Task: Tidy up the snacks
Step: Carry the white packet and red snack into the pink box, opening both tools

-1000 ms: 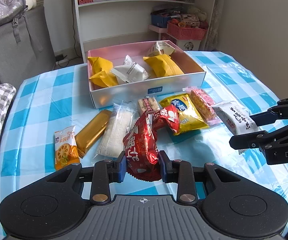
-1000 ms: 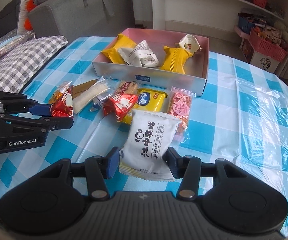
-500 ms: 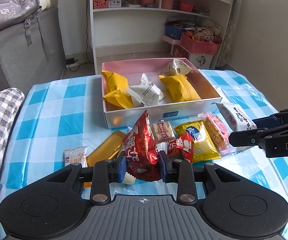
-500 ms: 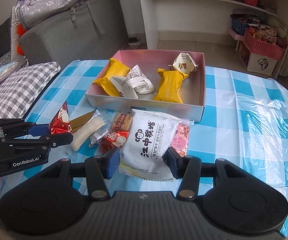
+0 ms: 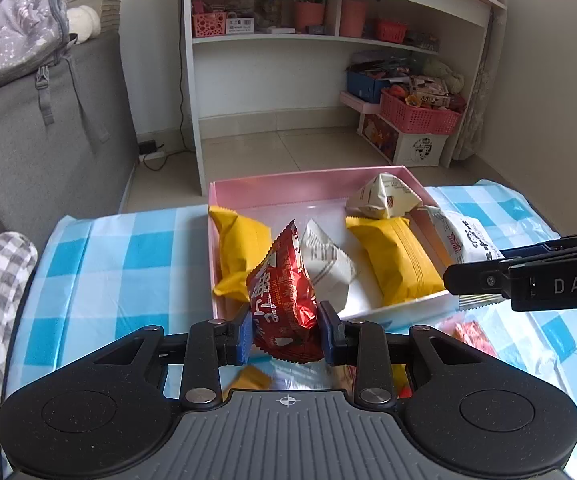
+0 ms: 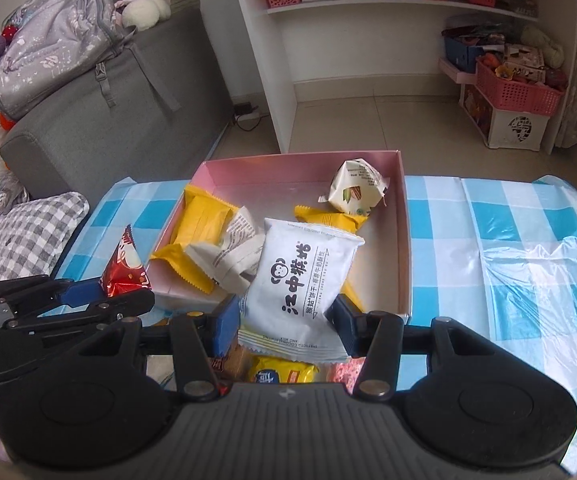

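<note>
Left wrist view: the left gripper pinches a red snack packet by its lower half, held up over the near wall of the pink box. The packet looks light, crinkly and slippery, so a grip low on the body suits it. Two yellow packets and a white wrapper already crowd the box floor.

Right wrist view: the right gripper clamps a white biscuit packet near its bottom seam, above the box's near end. It is probably fragile inside. A folded cream packet sits at the far corner; bare floor lies to the right.
</note>
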{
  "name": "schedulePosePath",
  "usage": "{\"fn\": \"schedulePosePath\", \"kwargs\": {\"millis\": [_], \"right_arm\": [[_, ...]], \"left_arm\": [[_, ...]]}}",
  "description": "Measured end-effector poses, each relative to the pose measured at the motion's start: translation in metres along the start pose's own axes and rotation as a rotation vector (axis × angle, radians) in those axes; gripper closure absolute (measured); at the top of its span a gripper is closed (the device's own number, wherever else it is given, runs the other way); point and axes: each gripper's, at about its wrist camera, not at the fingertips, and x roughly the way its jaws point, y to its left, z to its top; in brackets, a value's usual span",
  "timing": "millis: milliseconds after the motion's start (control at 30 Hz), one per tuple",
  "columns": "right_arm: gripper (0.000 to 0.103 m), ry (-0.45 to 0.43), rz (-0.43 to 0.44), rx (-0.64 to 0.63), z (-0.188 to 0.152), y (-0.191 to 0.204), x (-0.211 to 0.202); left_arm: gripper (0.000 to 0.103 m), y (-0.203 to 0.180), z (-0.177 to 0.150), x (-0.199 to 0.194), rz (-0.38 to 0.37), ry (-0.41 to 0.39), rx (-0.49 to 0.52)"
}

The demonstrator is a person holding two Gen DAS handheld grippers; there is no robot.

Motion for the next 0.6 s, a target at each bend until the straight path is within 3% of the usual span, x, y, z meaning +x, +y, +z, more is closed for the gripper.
{"fn": "schedulePosePath", "kwargs": {"millis": [200, 600], "right_arm": [[0.056, -0.008, -0.014, 0.021, 0.019, -0.008, 0.021], [0.055, -0.005, 0.027, 0.03, 0.052, -0.01, 0.059]], "left_arm": [[0.073, -0.007, 0.027, 0.034, -0.005, -0.003, 0.052], [0.072, -0.009, 0.04, 0.074, -0.031, -0.007, 0.067]]}}
